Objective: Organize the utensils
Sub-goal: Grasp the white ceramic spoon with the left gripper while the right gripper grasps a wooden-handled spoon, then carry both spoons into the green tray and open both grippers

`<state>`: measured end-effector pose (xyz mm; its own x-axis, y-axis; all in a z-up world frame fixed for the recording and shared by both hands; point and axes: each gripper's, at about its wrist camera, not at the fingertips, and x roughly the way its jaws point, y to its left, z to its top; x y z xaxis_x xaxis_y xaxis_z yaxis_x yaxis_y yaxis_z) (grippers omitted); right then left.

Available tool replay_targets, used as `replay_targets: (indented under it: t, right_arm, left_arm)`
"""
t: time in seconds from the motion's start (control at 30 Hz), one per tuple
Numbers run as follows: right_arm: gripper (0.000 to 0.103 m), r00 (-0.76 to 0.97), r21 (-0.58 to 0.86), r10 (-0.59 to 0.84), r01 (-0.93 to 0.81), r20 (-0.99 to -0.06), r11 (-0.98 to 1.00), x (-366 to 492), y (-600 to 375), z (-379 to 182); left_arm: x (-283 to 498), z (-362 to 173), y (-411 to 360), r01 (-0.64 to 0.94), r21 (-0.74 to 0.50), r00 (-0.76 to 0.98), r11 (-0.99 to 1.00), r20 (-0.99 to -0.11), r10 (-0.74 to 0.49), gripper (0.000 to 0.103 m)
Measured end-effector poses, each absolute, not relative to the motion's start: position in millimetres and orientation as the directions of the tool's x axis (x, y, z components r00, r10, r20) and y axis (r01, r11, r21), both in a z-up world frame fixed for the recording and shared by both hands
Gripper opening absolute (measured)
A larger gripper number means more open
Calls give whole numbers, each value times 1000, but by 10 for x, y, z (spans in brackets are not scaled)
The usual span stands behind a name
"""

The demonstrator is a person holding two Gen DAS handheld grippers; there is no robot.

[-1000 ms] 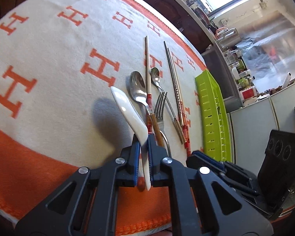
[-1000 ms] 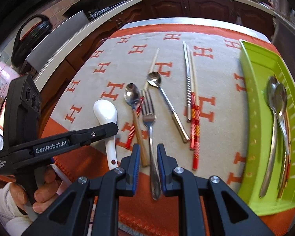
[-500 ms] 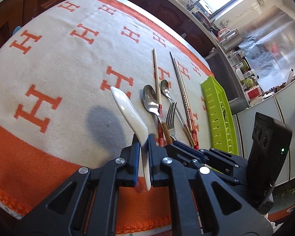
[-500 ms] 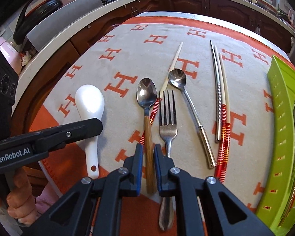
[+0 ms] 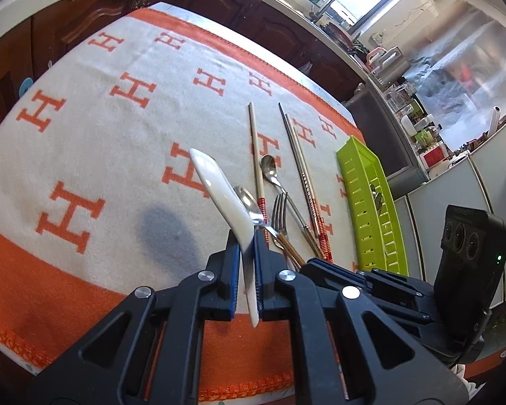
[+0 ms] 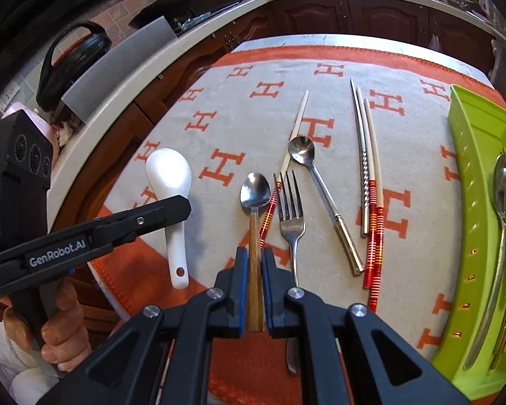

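My left gripper (image 5: 244,241) is shut on the handle of a white ceramic spoon (image 5: 216,185), holding it tilted up above the orange-and-cream cloth (image 5: 101,128). In the right wrist view the left gripper (image 6: 182,207) sits to the left, with the white spoon (image 6: 168,172) in it. My right gripper (image 6: 254,263) is shut on the wooden handle of a metal spoon (image 6: 254,194) near the cloth's front edge. Beside it lie a fork (image 6: 291,216), a silver spoon (image 6: 302,150) and three chopsticks (image 6: 374,185). A green tray (image 6: 472,155) on the right holds two spoons (image 6: 504,182).
A person's hand (image 6: 60,324) grips the left tool at lower left. The table's left edge drops to dark wooden cabinets (image 6: 145,108). A black pot (image 6: 74,64) stands on the counter behind. The far half of the cloth (image 6: 270,77) is bare.
The left gripper has lifted the white spoon higher off the cloth. The right gripper moved left from the fork onto the wooden-handled spoon and shut on its handle.
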<state>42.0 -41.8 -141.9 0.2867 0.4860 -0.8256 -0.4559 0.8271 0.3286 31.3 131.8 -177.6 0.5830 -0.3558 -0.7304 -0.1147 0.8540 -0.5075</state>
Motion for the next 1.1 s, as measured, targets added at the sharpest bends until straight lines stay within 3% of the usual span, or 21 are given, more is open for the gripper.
replay_targets:
  t: [0.17,0.6,1.1]
  right_arm:
    - [7,301,323,490,-465,-818,825,392,-487,-1355]
    - [8,146,298,450,-568,-881,767,322,-163,-1623]
    - [9,214,159,359,-618,-909,770,483,275,-1722]
  left_arm:
    - [332,-1730,1280,-116,-505,580,856,-734,-354,5]
    - [314,-1796,1390,-162,-513,568,843,-747,-346,5]
    - [235,-1821,1632,-203,-533,589,821,-737,-333,5]
